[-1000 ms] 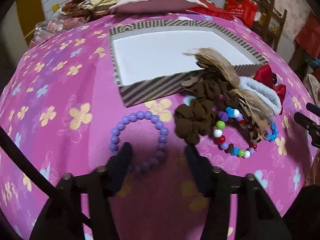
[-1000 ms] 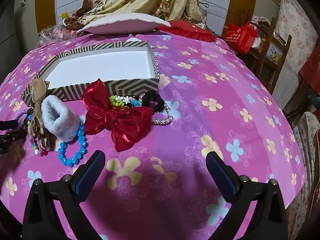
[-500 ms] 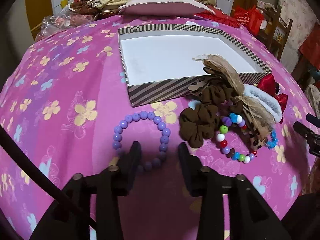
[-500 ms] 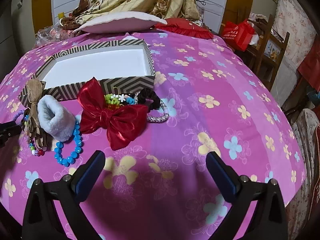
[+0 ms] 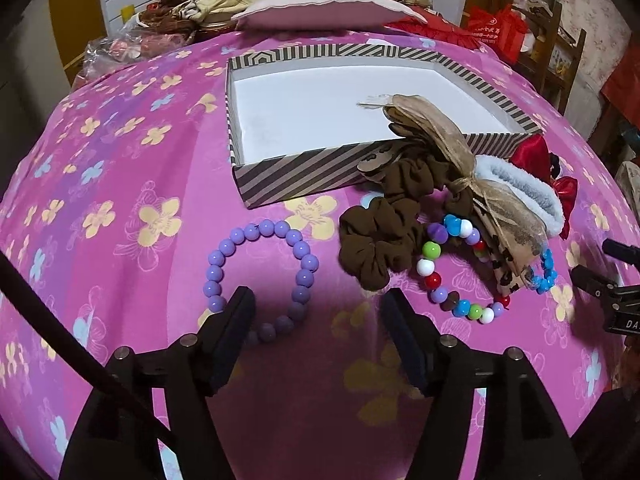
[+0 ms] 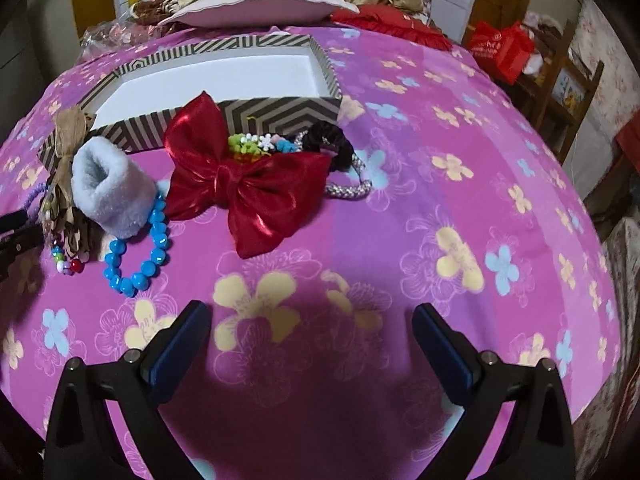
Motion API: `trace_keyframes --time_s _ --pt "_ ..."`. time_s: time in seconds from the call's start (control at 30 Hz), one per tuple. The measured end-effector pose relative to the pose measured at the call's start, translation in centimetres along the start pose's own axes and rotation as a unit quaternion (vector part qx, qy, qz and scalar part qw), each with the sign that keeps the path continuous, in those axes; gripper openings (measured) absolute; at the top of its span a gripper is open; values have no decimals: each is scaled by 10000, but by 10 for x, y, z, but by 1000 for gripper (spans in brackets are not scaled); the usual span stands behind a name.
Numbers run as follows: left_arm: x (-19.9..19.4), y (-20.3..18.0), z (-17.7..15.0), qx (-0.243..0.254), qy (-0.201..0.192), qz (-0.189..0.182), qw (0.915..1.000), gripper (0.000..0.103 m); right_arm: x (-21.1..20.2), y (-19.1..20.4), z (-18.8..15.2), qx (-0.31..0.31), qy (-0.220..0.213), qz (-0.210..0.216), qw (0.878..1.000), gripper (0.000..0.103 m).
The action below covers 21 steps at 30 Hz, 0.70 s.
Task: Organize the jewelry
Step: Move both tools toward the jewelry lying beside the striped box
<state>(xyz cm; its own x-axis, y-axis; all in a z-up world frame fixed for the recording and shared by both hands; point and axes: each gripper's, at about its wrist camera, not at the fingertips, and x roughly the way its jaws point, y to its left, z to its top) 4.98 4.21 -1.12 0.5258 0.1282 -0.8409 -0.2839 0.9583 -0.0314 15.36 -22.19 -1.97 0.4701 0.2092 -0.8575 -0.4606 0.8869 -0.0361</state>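
Observation:
A striped box point(image 5: 304, 178) with an empty white inside sits on the pink flowered cloth; it also shows in the right wrist view point(image 6: 280, 110). A purple bead bracelet point(image 5: 262, 276) lies in front of it. My left gripper point(image 5: 318, 308) is open, its left finger over the bracelet's near edge. A brown scrunchie point(image 5: 376, 244), a multicolour bead bracelet point(image 5: 452, 276) and a tan bow point(image 5: 452, 148) lie to the right. My right gripper point(image 6: 312, 324) is open and empty, short of a red bow point(image 6: 240, 176), a blue bracelet point(image 6: 138, 252) and a grey fluffy band point(image 6: 108, 188).
A small heap of hair ties and a silver bracelet point(image 6: 352, 184) lies behind the red bow. A white pillow point(image 5: 324, 10) and bedding lie at the back. A wooden chair point(image 6: 560, 84) with a red bag point(image 6: 502, 50) stands at the right, past the cloth's edge.
My left gripper narrowed over the purple bracelet half a second ago and has now opened wide again, the bracelet still on the cloth. The right gripper moved slightly closer to the heap.

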Motion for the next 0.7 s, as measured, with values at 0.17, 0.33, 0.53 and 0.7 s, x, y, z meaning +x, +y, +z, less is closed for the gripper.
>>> trace_keyframes --time_s 0.17,0.33,0.53,0.7 --pt "0 0 0 -15 5 7 10000 35 1 -3 -2 89 5 57 9999 103" --pt "0 0 0 43 22 -6 10000 35 1 -2 -1 48 20 61 10000 103" --pt "-1 -2 -2 105 -3 -20 9999 34 2 -1 2 59 46 49 10000 103" --pt "-5 -13 -3 340 -64 -155 9993 0 -18 4 9 -91 -420 172 9989 103"
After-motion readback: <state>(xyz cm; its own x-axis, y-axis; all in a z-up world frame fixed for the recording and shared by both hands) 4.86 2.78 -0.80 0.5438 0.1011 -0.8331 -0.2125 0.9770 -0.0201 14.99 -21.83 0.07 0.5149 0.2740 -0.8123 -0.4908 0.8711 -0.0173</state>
